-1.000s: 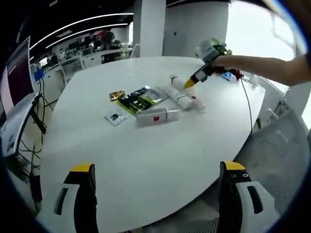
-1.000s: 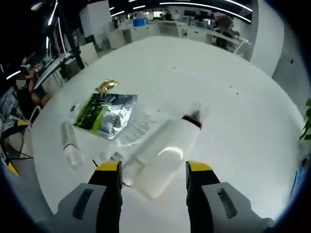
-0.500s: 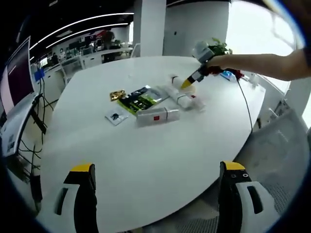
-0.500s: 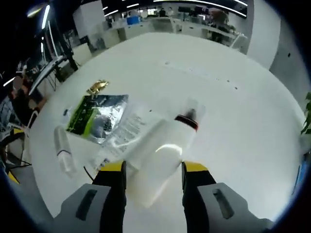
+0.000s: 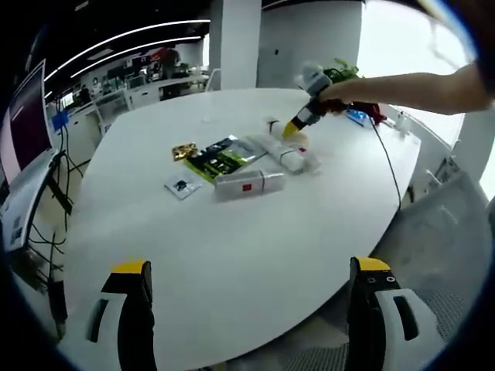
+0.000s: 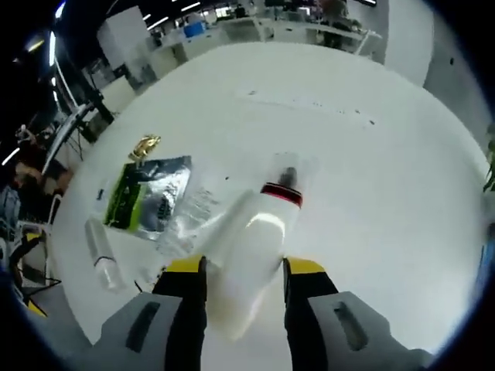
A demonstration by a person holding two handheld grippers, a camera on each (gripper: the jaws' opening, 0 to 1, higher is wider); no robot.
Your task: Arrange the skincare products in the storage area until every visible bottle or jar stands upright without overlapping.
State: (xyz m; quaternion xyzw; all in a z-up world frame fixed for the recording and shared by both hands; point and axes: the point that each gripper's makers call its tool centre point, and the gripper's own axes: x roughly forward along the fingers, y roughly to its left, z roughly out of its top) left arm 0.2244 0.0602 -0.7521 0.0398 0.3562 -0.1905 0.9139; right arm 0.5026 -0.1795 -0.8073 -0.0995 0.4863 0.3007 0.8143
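Reading left to right on the white bench [image 5: 232,255]: a small sachet [image 5: 180,185], a green foil pouch [image 5: 220,161] and a clear tube [image 5: 247,184] lie flat, not yet stood up. The left gripper [image 5: 246,309] waits near the bench edge, jaws wide apart, holding nothing. The right gripper [image 6: 244,270] has its jaws against the sides of the white bottle [image 6: 251,247], apparently clamped, presumably to tip it upright from lying.
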